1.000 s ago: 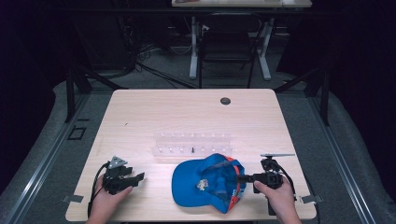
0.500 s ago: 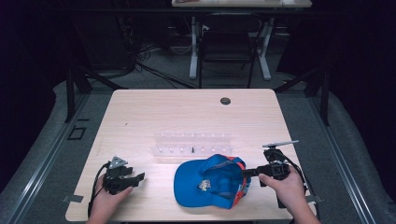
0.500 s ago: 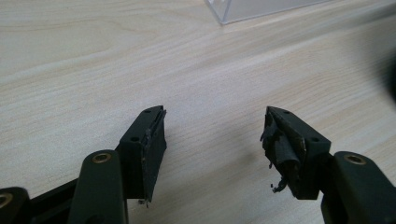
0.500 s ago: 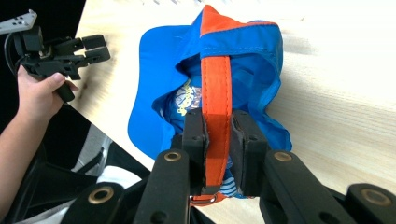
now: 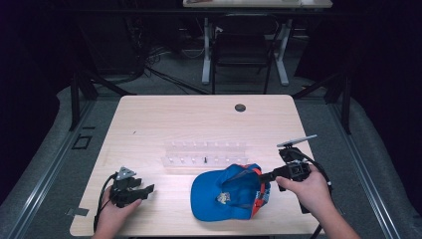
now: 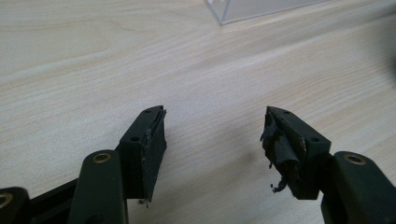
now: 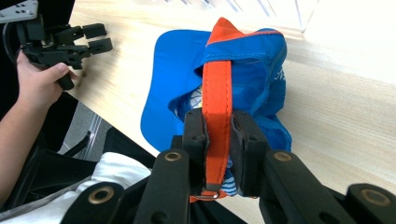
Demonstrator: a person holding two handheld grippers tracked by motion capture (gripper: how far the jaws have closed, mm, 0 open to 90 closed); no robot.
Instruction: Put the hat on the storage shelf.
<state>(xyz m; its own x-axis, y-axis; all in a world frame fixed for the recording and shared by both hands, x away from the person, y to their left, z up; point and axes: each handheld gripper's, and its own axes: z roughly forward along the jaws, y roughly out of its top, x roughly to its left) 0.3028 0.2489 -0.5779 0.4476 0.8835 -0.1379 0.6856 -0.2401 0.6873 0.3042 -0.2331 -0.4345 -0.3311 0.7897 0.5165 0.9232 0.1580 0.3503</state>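
Observation:
A blue cap (image 5: 229,196) with an orange back strap (image 7: 217,93) lies upside down near the table's front edge. My right gripper (image 5: 263,177) is shut on that orange strap, which runs between its two pads (image 7: 219,135) in the right gripper view, and the cap's rear is lifted a little. My left gripper (image 5: 147,191) rests at the front left of the table, open, with bare wood between its jaws (image 6: 212,135). It is a good way left of the cap.
A clear plastic rack (image 5: 205,154) holding a small dark screw stands just behind the cap. A round black grommet (image 5: 240,107) sits near the table's far edge. The wooden table (image 5: 164,124) ends just in front of both hands.
My right gripper has lifted and pulled the strap end up and to the right, and the cap has shifted slightly. The left gripper has stayed put.

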